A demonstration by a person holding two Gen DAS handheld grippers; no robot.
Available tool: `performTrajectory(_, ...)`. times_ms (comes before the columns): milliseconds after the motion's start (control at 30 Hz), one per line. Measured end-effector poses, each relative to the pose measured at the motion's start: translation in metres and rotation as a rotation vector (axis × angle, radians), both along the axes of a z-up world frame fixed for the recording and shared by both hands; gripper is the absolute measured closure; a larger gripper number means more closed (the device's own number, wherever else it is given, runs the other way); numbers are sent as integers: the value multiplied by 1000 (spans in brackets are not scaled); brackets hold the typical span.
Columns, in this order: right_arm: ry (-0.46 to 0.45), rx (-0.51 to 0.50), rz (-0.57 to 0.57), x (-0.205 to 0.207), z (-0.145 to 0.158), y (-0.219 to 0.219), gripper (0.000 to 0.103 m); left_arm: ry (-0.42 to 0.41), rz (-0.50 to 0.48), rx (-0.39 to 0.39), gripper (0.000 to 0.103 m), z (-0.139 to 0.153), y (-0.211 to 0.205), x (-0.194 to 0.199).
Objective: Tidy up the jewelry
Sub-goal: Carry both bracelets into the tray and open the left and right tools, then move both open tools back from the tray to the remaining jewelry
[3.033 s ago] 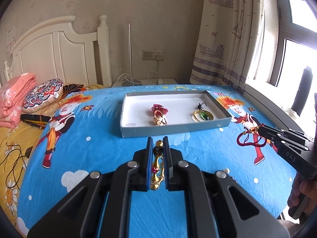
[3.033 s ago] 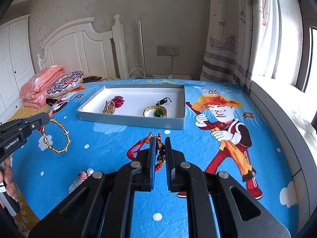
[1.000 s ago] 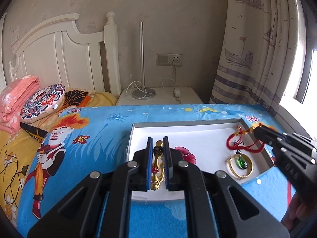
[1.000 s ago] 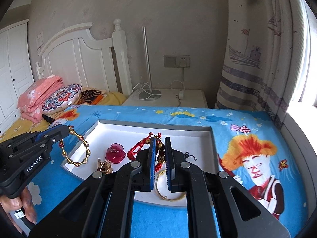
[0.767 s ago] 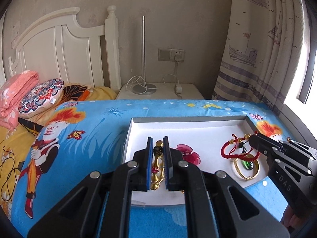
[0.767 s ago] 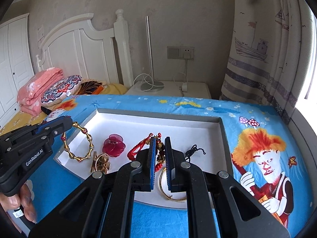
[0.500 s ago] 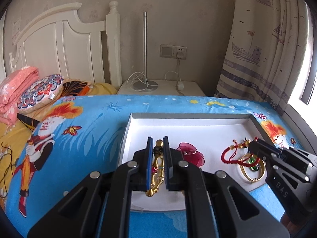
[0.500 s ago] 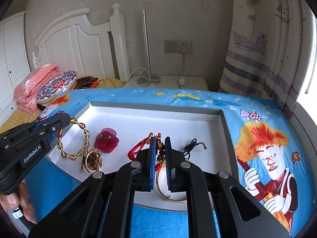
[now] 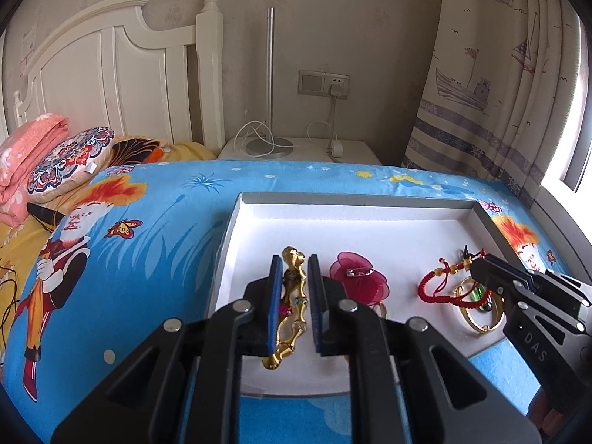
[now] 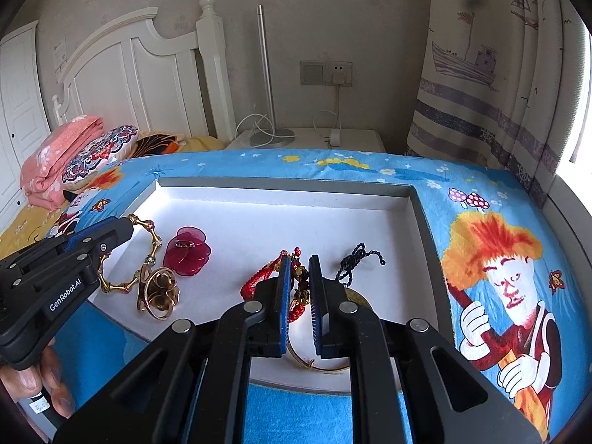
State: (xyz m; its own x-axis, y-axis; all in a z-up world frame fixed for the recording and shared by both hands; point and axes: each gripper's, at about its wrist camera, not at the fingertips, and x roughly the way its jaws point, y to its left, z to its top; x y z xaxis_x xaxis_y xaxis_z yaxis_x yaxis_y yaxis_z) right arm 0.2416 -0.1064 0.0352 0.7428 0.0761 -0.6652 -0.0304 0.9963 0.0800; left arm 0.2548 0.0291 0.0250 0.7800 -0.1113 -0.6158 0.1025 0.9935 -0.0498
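Observation:
A shallow white tray (image 9: 355, 214) (image 10: 281, 188) lies on the blue cartoon bedspread. My left gripper (image 9: 294, 262) (image 10: 127, 227) is shut on a gold link bracelet (image 9: 292, 296) (image 10: 148, 255), held low over the tray's left part. My right gripper (image 10: 298, 262) (image 9: 477, 264) is shut on a red cord bracelet (image 10: 261, 277) (image 9: 436, 288), low over the tray's right part. In the tray lie a red flower clip (image 9: 357, 277) (image 10: 187, 251), a gold ornament (image 10: 159, 292) and a gold bangle with a green stone (image 9: 481, 307) on a black cord (image 10: 357, 255).
A white headboard (image 9: 111, 85), pink quilt (image 9: 26, 159) and patterned cushion (image 9: 70, 159) are at the left. A nightstand (image 9: 296, 148) with a lamp pole and cables stands behind the bed. A curtain (image 9: 499, 74) and window are at the right.
Both grippers have come forward from the bedspread to over the tray and lowered, each still holding its bracelet. The bracelets now hang close to the tray floor.

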Motion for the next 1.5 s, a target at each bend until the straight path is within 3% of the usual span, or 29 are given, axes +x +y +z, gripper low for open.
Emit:
performTrajectory(67,6,0,-1,1,-1,0,88,-1,7,-3,73,-1,1,0)
performTrajectory(100,7,1,-2,1,-1,-1,81,-2,9,-6,65,0,1,0)
performTrajectory(200,-9,-8,-11,-1,1,-2,56,-3,12,-8,65,-1,2,-2)
performTrajectory(233,-15,-8,-11,-2,3,-2,54,-2,13,-9,65,-1,2,-2)
performTrajectory(433,-22,-12,-13,-3,5,-2,53,-11,13,-19,58,0,3,-4)
performTrajectory(567,-32,-14,-21,-5,6,-3,46,-21,23,-26,58,4,6,-6)
performTrajectory(900,-44,1,-33,-21,13,-12,44,-83,25,0,53,28,7,-35)
performTrajectory(1000,-59,3,-32,-34,18,-13,40,-79,22,9,53,31,6,-49)
performTrajectory(1500,-39,10,29,-142,22,-15,40,-43,-48,51,53,33,-8,-151)
